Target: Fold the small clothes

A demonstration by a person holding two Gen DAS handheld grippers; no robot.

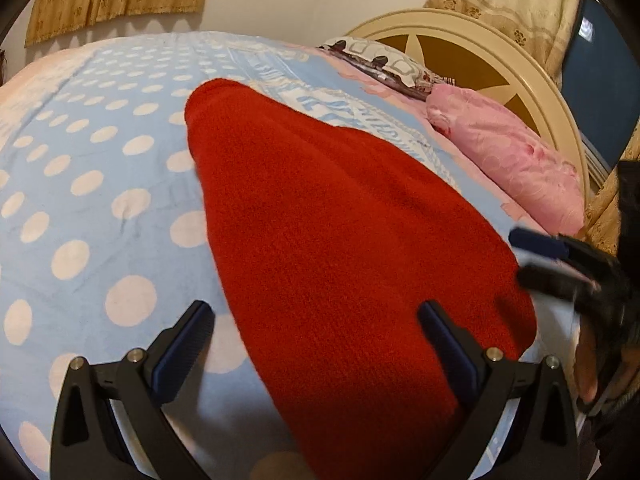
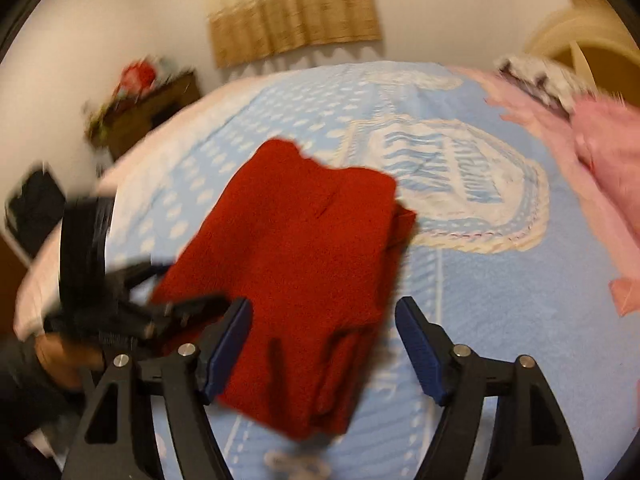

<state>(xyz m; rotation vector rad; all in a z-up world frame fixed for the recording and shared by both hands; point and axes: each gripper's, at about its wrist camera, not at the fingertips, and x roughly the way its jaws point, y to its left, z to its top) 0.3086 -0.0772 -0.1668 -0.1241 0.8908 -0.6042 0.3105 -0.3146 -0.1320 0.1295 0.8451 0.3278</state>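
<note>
A red knitted garment lies folded flat on the blue polka-dot bedspread. It also shows in the right wrist view, folded into a rough rectangle. My left gripper is open, its jaws wide apart above the garment's near end, holding nothing. My right gripper is open over the garment's near edge, holding nothing. The right gripper also shows blurred in the left wrist view at the garment's right side. The left gripper appears blurred in the right wrist view at the garment's left side.
A pink pillow and a patterned pillow lie against the cream headboard at the right. A wooden cabinet stands by the far wall at the left. Curtains hang behind the bed.
</note>
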